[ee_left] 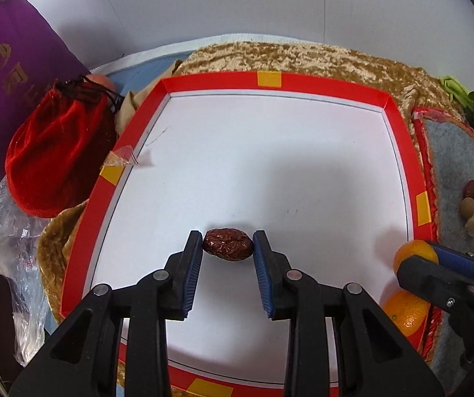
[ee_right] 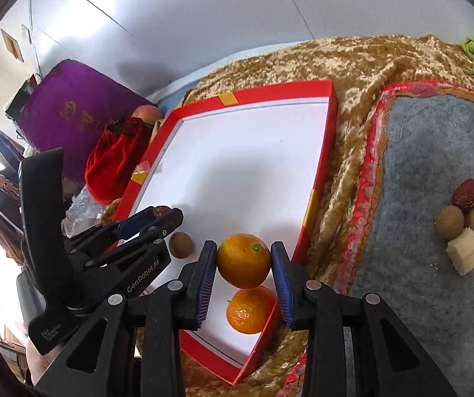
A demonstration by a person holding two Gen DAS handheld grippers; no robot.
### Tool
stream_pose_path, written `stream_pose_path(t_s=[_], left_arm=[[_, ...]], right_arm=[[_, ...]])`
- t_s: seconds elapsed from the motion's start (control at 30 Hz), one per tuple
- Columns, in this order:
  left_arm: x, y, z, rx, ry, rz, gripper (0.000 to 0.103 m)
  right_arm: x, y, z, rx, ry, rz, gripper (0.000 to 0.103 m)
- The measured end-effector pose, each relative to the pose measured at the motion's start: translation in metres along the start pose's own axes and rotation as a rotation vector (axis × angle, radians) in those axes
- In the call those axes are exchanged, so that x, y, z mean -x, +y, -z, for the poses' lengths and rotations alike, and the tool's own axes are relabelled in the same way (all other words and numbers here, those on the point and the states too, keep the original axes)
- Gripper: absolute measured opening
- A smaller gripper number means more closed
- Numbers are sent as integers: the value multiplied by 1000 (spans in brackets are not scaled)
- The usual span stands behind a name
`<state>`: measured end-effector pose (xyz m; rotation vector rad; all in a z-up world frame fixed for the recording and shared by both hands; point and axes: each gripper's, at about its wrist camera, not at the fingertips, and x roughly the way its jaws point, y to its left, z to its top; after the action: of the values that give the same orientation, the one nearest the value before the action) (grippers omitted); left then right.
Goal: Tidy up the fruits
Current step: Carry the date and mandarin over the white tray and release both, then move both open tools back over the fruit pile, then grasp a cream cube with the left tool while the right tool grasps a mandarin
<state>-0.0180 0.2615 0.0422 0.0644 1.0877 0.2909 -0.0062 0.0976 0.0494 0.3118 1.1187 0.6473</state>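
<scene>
White wall panels close off the room behind a gold plush cloth (ee_right: 352, 66). On it I see the red-rimmed white tray (ee_left: 266, 81) under both jaws, a grey mat (ee_right: 435, 152) right of them. My left gripper (ee_left: 227, 244) pinches a wrinkled red date (ee_left: 226, 243); my right gripper (ee_right: 243, 258) clamps an orange (ee_right: 243, 259) above a second orange (ee_right: 250, 311), a brown longan (ee_right: 180, 244) just left.

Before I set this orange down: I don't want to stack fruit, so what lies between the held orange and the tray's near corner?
In the right wrist view, a second orange lies there on the tray, below the held orange.
</scene>
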Motion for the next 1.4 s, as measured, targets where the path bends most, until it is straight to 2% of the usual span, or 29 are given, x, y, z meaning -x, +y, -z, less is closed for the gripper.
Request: stream_pose_path(t_s=[0.17,0.23,0.3,0.4,0.53,0.67,0.73,0.83,0.93,1.07,1.23,1.4], left_arm=[[1,-2,-2,3,9,-13,29],[5,-6,-5,-2,1,-18,34],[11,-11,-9,1,-22,-12,44],[25,-25,-16,-15,-76,7,50],[48,-63,-25,-98,-147,100,54],[58,-108,-25,-216,-173,211,56],[61,-133,-22,-289,-173,267,56],[60,-164,-15,-370,-165,310,56],[56,-191,-12,-425,-124,375,56],[47,-218,-8,-469,-91,377,56],[40,-229,-6,-476,-68,384,56],[32,-237,-5,-497,-47,432,56]], right_arm=[[6,0,-2,-17,-4,-29,37],[13,-3,-4,-30,-10,-38,37],[26,-7,-6,-46,-32,-41,38],[51,-22,-11,-81,-75,-37,38],[85,-52,-17,-157,-106,-8,39],[120,-99,-23,-268,-119,46,39],[134,-124,-22,-327,-115,82,39],[145,-153,-18,-395,-95,143,39],[150,-172,-15,-445,-85,157,39],[148,-180,-13,-452,-64,191,39],[139,-189,-12,-475,-47,205,39],[126,-195,-14,-491,-32,223,39]])
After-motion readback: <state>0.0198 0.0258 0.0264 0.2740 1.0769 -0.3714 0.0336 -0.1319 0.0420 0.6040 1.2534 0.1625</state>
